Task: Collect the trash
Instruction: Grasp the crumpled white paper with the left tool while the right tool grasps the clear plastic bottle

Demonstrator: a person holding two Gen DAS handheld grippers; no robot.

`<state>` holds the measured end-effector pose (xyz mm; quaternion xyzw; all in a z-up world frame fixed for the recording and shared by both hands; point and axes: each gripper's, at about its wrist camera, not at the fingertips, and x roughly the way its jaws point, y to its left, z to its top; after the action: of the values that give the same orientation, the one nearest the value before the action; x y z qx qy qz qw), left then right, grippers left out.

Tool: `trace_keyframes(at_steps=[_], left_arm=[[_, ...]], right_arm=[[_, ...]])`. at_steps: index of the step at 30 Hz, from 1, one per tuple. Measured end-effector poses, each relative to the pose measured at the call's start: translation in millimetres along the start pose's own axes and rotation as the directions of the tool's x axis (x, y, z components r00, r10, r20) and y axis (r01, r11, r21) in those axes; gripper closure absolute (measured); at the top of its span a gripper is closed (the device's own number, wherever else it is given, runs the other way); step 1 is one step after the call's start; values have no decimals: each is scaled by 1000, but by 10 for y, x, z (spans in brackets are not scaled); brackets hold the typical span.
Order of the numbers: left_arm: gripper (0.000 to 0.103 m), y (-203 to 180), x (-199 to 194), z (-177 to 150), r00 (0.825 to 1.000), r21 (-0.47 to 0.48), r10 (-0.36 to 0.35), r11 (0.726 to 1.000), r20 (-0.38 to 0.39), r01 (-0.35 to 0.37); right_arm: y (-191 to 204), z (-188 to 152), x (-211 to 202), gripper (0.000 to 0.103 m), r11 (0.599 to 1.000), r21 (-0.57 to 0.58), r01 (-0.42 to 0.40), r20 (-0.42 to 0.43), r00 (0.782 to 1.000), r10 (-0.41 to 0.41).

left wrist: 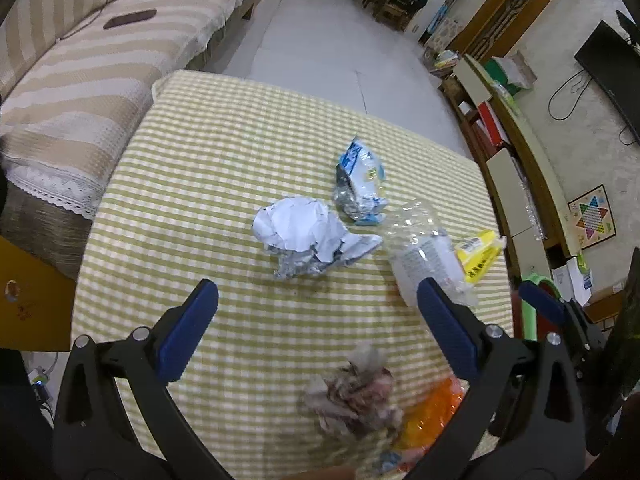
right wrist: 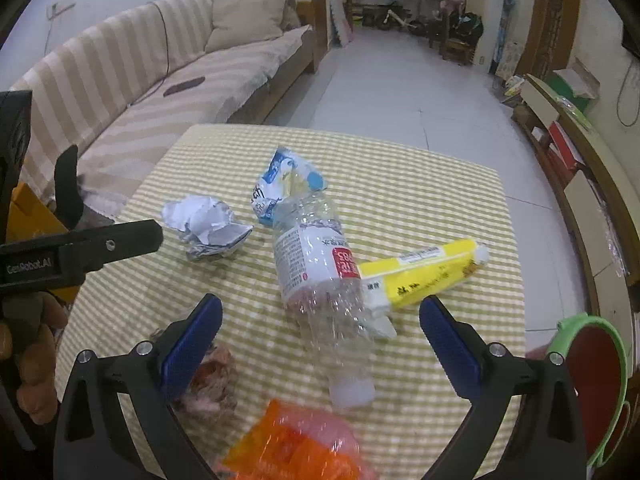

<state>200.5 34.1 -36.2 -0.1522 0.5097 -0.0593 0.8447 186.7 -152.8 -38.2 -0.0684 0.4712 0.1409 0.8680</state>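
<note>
Both my left gripper [left wrist: 318, 308] and right gripper [right wrist: 320, 320] hang open, empty. The crushed bottle [right wrist: 316, 268] near my right fingers may roll or slip if pinched off-centre.

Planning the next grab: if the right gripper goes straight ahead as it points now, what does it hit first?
Probably the crushed clear plastic bottle: it lies between the open fingers of the right gripper, cap end nearest. Depth is uncertain.

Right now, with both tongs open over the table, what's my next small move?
Probably lower the right tongs onto the crushed bottle: it lies between their open fingers, nearest of the trash. The bin stands just off the table's right edge.
</note>
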Motion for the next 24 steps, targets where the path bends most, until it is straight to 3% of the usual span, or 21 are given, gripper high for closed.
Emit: trace_keyframes(at_steps=[13, 18, 21, 22, 24], left_arm=[[8, 138, 666, 155, 999, -41, 4, 999, -45, -6], [26, 124, 747, 137, 999, -21, -19, 1000, -43, 18], [44, 53, 756, 130, 998, -3, -49, 999, -46, 49], [47, 36, 750, 133, 998, 2, -54, 999, -43, 54], [53, 7, 734, 134, 998, 7, -52, 999, -42, 52]], right_arm=[[110, 92, 562, 10, 990, -139, 16, -39, 999, -22], [195, 80, 706, 18, 980, -200, 9, -56, 998, -20], [192, 78, 744, 33, 978, -205, 33, -57, 997, -46], [175, 81, 745, 43, 979, -199, 38, -58, 997, -50], [133, 79, 738, 43, 983, -181, 14, -67, 997, -27]])
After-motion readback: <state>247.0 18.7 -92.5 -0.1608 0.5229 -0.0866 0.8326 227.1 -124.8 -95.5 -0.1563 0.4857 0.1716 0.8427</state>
